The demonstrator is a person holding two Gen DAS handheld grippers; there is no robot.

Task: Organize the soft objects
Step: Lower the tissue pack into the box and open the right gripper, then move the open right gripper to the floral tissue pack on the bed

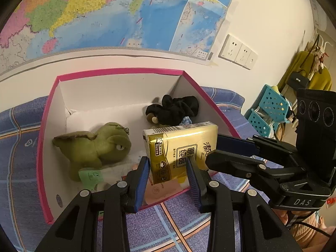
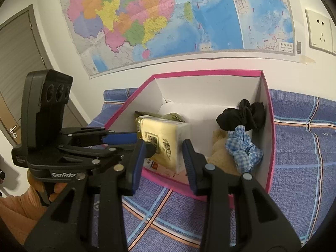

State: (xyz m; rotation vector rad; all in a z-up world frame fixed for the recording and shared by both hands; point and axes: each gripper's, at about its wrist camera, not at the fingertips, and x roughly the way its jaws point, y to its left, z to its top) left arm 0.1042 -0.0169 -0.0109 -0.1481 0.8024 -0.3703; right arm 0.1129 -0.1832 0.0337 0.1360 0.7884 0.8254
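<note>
A gold tissue pack (image 1: 180, 147) is held over the front of a pink-rimmed white box (image 1: 117, 71). My left gripper (image 1: 168, 166) is shut on the pack's near end. My right gripper (image 1: 214, 149) comes in from the right with its fingers at the pack's right end. In the right wrist view the pack (image 2: 163, 138) sits between the right gripper's (image 2: 163, 149) spread blue pads, and the left gripper (image 2: 142, 141) clamps it from the left. Inside the box lie a green plush dinosaur (image 1: 96, 147), a black scrunchie (image 1: 174, 109) and a blue checked scrunchie (image 2: 243, 151).
The box stands on a blue plaid cloth (image 1: 168, 220) against a white wall with a map (image 1: 105, 12) and sockets (image 1: 237, 52). A teal basket (image 1: 268, 109) stands off to the right. A tan soft thing (image 2: 222, 157) lies in the box. A door (image 2: 19, 67) shows at left.
</note>
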